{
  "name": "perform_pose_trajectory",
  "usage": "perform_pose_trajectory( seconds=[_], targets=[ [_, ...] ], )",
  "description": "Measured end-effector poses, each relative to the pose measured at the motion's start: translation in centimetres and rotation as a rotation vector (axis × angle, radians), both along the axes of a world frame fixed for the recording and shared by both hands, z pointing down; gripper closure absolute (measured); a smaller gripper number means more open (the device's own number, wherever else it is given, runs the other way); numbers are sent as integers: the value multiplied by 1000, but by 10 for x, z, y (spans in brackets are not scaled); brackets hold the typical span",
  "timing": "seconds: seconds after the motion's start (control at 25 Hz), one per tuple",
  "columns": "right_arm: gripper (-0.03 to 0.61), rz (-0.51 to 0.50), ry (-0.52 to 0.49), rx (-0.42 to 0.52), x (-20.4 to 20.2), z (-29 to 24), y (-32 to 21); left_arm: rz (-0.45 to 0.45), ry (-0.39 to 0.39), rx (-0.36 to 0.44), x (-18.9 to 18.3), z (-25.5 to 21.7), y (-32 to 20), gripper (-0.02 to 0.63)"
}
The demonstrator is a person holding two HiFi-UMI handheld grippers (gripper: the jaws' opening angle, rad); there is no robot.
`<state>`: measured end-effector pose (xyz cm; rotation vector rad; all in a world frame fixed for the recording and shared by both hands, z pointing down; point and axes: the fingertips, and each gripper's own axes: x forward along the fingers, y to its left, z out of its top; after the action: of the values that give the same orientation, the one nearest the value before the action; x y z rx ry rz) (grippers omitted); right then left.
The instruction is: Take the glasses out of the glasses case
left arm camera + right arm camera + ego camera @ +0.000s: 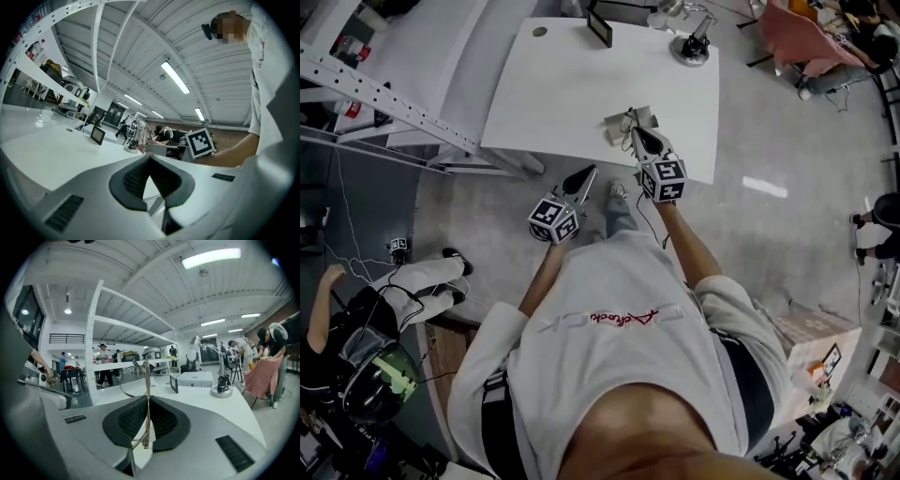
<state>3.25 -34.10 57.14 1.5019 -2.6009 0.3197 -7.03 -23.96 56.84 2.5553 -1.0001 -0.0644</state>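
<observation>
My right gripper (148, 400) is shut on the thin gold-rimmed glasses (147, 376). The frame stands upright between the pads and one round lens juts out to the left. In the head view the right gripper (636, 129) is over the front edge of the white table (544, 94), just above the grey glasses case (619, 128). The left gripper view shows the case (159, 149) as a grey box beside the right gripper's marker cube. My left gripper (584, 176) hangs off the table's front edge, over the floor. Its pads (136, 180) meet at the tip, with nothing between them.
At the table's far edge stand a small dark screen (600, 26) and a stand with a round base (691, 49). White metal shelving (384, 103) runs along the left. People sit at the left (356, 328) and the far right. A cardboard box (816, 337) lies on the floor.
</observation>
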Motion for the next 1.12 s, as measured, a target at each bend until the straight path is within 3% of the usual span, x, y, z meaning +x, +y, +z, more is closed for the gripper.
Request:
perform_pose_trajectory(
  seconds=[0.48,0.68,1.12],
  targets=[
    [566,-15,8,153,-15,-40,112,-8,5,46,-11,-9,36,614],
    [566,61,-11,148,-2,-40,144,3,13,55,-3,-10,47,614],
    [566,72,-42,136,38,-39,175,12,14,51,36,-13,80,614]
  ],
)
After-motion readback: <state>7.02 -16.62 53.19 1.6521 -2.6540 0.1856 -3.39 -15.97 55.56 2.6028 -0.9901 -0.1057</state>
